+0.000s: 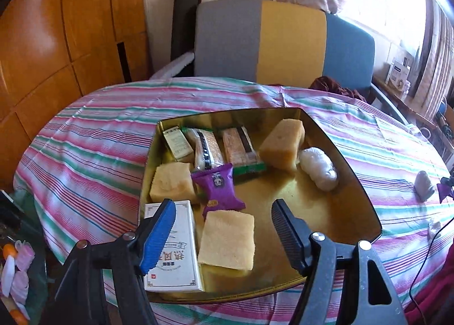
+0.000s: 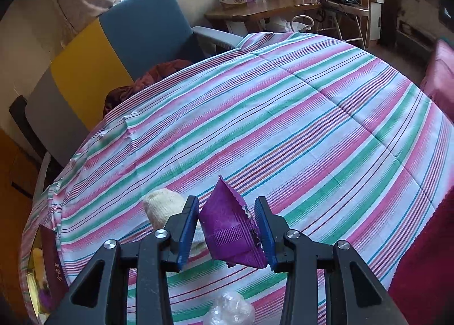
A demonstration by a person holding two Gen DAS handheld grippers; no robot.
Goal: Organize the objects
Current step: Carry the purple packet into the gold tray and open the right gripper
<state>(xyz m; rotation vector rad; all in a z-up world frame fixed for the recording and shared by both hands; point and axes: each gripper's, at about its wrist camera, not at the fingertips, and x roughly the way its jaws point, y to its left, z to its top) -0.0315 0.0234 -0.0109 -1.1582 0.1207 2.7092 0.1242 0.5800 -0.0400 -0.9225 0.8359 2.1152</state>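
A gold tin tray (image 1: 334, 154) sits on the striped tablecloth. It holds yellow sponge blocks (image 1: 227, 239), a purple snack packet (image 1: 218, 188), wrapped biscuit packs (image 1: 238, 146), a white box (image 1: 176, 251), a small box (image 1: 177, 143) and a white wrapped lump (image 1: 319, 167). My left gripper (image 1: 224, 228) is open and empty above the tray's near side. My right gripper (image 2: 228, 231) is shut on a second purple snack packet (image 2: 229, 228), held just above the cloth. The tray's edge (image 2: 31, 274) shows at the far left of the right wrist view.
A cream knitted item (image 2: 167, 208) and a clear plastic-wrapped lump (image 2: 229, 310) lie on the cloth by my right gripper. A grey, yellow and blue chair (image 1: 283, 41) stands behind the table. A wooden cabinet (image 1: 42, 41) is at the left. A side table (image 2: 261, 10) with boxes stands beyond.
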